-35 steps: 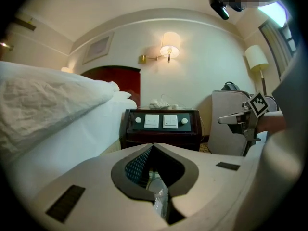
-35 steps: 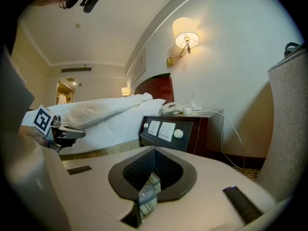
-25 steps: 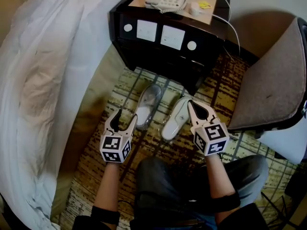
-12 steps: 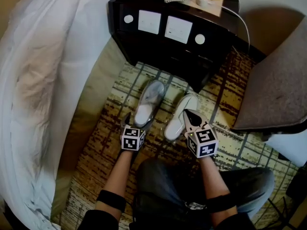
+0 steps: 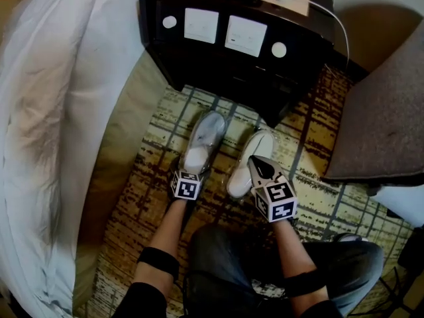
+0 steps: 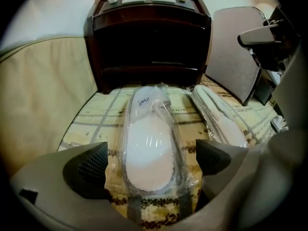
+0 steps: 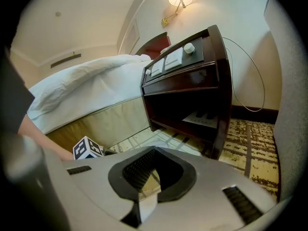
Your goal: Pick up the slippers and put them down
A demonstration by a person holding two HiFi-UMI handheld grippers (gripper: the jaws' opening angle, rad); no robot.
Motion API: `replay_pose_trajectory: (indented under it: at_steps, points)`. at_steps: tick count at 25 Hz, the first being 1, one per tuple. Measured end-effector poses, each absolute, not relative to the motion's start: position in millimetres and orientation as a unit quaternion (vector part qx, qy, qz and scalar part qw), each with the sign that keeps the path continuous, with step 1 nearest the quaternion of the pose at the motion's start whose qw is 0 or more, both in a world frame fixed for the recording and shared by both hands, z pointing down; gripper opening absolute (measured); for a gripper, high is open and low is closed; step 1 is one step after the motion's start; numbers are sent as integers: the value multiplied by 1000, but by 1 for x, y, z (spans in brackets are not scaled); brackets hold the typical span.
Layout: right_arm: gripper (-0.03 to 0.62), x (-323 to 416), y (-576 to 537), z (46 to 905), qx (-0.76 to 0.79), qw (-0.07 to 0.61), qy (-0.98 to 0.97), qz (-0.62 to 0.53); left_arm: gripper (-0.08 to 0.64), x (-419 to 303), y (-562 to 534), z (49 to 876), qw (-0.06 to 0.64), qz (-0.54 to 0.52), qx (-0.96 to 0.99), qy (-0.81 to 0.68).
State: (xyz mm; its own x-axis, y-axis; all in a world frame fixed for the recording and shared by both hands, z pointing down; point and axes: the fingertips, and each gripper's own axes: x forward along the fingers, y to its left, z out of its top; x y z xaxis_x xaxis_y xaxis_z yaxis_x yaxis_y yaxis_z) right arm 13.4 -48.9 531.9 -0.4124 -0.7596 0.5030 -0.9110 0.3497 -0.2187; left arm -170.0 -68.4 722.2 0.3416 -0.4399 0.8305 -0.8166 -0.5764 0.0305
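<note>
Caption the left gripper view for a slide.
Left hand-held gripper, jaws just opened wide, untouching, around a wrapped white slipper on patterned carpet; second slipper alongside, nightstand behind.

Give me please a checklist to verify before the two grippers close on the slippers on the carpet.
1. Left gripper, fingers wide enough: ok; they have just been opening, and the plastic-wrapped white slipper lies between them, unpressed.
2. Slipper centred between those fingers: ok.
3. Right gripper open for the second white slipper: not ok; fingers shut, empty.
4. Right gripper above that slipper's heel: ok.
5. Left fingers low enough toward the patterned yellow carpet: cannot tell.
</note>
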Motion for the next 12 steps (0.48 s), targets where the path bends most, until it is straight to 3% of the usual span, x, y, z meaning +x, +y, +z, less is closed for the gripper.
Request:
replay_pose_trajectory:
  at_steps: [7,8,9,10,12]
  points:
    - [0,20,-46,564,530,181,-788,256,570,-169,-74,764,236,457,767,-385]
    - [0,20,-46,568,530,181,-787,259,556,-171,-75,767,237,461,763,-387]
    - [0,19,-46,569,529,179,-787,261,468,-173,-76,768,237,462,760,-390]
    - [0,19,-47,570,528,177,-787,264,433,-174,-77,768,239,462,759,-392]
    - [0,19,-49,571,528,174,-787,267,428,-174,-79,767,242,457,761,-392]
